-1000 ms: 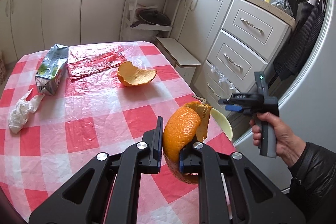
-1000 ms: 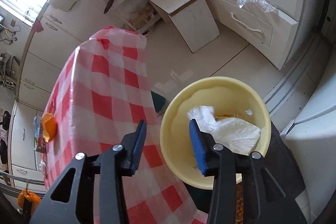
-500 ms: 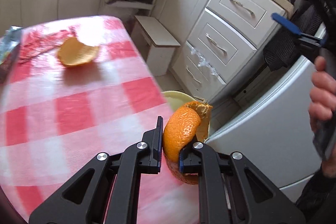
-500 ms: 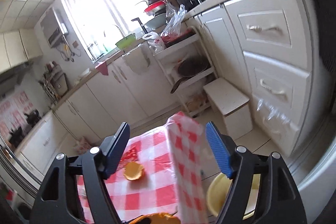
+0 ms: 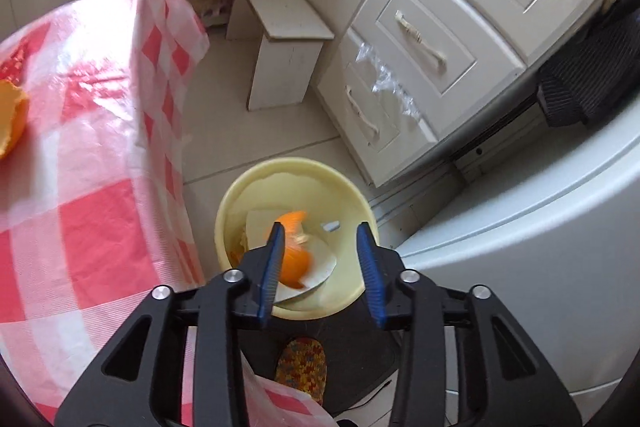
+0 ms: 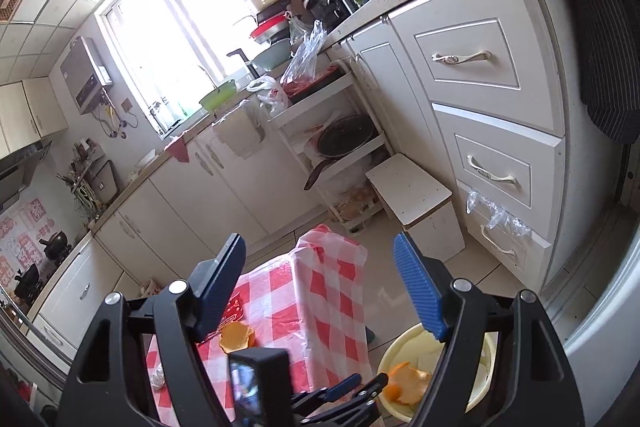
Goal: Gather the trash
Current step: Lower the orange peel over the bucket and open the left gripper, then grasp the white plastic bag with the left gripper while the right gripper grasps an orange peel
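My left gripper [image 5: 320, 259] is open above the yellow trash bin [image 5: 352, 187] on the floor beside the table. An orange peel [image 5: 296, 255] is in the bin, on white paper [image 5: 320, 255], seen between the jaws. A second orange peel [image 5: 10, 123] lies on the red checked table [image 5: 92, 155]. My right gripper [image 6: 320, 287] is open and empty, held high. Below it I see the left gripper [image 6: 340, 395], the bin [image 6: 400, 351] with the peel [image 6: 404, 383] and the second peel [image 6: 236, 337] on the table.
A white stool [image 5: 280, 27] stands on the floor past the bin. White drawers [image 5: 420, 47] are to the right, a white appliance [image 5: 540, 247] nearer right. A crumpled tissue [image 6: 158, 379] lies on the table. A black mat [image 5: 360, 355] lies under the bin.
My left gripper has swung off the table over the bin, opened, and let the orange peel drop in. My right gripper has lifted and tilted up toward the kitchen.
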A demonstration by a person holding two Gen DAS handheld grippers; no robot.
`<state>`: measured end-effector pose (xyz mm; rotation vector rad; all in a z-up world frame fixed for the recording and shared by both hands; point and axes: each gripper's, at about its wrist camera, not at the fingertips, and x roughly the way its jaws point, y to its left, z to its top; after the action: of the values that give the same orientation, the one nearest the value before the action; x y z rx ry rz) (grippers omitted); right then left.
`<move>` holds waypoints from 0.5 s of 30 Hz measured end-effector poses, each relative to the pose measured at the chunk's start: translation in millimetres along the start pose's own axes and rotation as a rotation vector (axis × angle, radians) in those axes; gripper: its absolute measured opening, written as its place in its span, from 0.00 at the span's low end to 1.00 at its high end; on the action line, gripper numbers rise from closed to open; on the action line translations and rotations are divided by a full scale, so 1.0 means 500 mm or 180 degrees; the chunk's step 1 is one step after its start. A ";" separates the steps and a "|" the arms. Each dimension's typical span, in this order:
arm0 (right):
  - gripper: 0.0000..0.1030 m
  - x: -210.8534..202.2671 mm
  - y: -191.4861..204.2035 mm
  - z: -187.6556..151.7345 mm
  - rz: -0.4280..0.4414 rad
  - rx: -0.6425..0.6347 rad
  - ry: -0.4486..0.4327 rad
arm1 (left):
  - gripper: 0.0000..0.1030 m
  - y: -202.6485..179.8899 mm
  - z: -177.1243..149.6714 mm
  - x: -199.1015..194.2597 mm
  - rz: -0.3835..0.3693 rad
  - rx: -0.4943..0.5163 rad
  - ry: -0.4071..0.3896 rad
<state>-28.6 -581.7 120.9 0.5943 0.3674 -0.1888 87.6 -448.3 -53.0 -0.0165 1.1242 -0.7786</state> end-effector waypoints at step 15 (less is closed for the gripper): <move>0.72 0.138 0.115 -0.093 0.0232 -0.0272 0.0736 | 0.71 0.438 -0.106 -0.446 0.0893 -0.0722 -0.0994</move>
<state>37.4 -512.7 87.7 0.5454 0.5738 -0.0335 120.0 -140.8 16.5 -0.1624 0.8873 -0.3794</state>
